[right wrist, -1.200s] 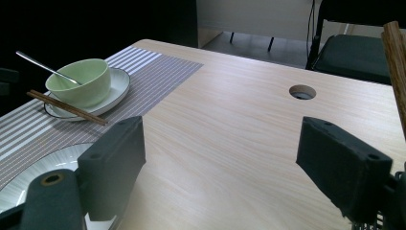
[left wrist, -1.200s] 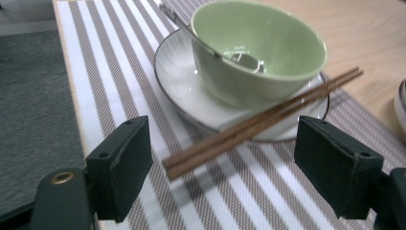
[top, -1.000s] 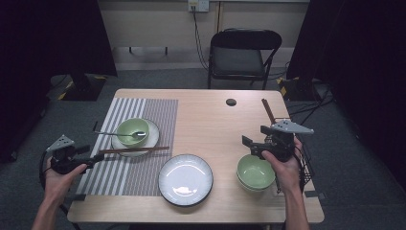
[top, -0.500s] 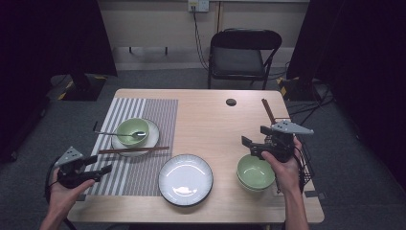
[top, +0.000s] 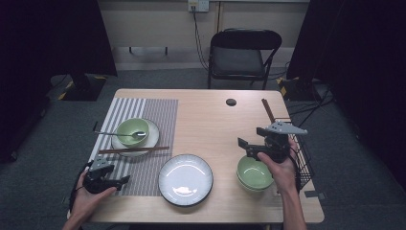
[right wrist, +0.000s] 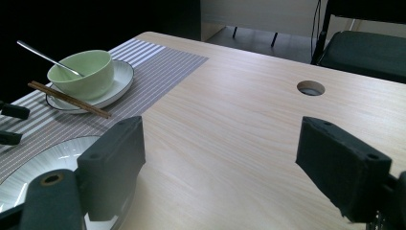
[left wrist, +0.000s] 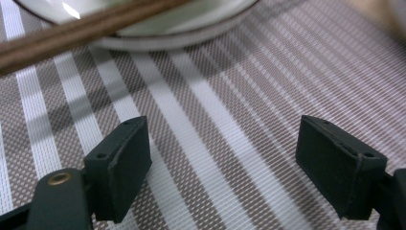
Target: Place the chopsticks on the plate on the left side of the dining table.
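My left gripper (top: 124,181) hovers low over the near edge of the striped placemat (top: 158,120). Its jaws are open and have just been opening, with nothing between them. In the left gripper view the left gripper (left wrist: 222,167) looks at the mat, with brown chopsticks (left wrist: 72,28) and a plate rim (left wrist: 191,33) ahead. A green bowl (top: 131,130) with a spoon (top: 115,133) sits on a small plate. Chopsticks (top: 134,150) rest across the plate's front. My right gripper (top: 244,147) is open above a second green bowl (top: 255,173).
A large white plate (top: 186,178) lies at the front middle of the table. Another pair of chopsticks (top: 267,110) lies at the right, beside a wire basket (top: 301,163). The tabletop has a cable hole (top: 231,102). A black chair (top: 242,50) stands behind the table.
My left hand has moved right and toward the table's near edge, sinking over the placemat. The right hand and gripper have stayed in place.
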{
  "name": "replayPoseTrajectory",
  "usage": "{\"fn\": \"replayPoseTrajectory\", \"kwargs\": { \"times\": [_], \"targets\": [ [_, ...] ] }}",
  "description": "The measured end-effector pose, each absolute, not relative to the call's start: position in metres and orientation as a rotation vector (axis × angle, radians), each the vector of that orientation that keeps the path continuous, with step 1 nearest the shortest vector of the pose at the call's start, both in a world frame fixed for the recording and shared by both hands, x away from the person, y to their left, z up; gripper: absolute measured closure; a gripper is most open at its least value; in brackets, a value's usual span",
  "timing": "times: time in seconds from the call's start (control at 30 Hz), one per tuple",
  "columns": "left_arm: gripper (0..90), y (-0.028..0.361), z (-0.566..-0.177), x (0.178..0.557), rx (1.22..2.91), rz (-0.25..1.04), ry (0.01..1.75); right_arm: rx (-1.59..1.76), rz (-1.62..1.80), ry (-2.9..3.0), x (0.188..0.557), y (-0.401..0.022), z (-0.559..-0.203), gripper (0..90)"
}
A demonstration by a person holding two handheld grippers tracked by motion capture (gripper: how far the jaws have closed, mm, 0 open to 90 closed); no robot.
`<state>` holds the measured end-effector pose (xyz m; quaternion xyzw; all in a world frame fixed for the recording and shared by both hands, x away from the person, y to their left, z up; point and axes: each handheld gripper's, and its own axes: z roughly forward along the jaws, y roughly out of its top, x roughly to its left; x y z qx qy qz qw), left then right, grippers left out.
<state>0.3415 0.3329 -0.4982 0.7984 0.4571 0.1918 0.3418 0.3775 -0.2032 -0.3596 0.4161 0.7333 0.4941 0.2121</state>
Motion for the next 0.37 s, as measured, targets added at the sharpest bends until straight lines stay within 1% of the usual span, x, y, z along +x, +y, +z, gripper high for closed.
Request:
{"fn": "replayPoseTrajectory", "kwargs": {
  "times": [0.13,0.17,0.37],
  "targets": [
    [16.7,0.3343,-0.5019,0.3389,2.045,0.535,1.192,1.155,1.366,2.047,0.3789,-0.2009,-0.362,16.4],
    [15.5,0.3347,-0.5019,0.3392,2.045,0.526,1.191,1.153,1.363,2.049,0.3793,-0.2005,-0.3624,16.4],
    [15.1,0.3346,-0.502,0.3395,2.044,0.53,1.192,1.156,1.356,2.061,0.3803,-0.1973,-0.3648,16.4]
  ]
}}
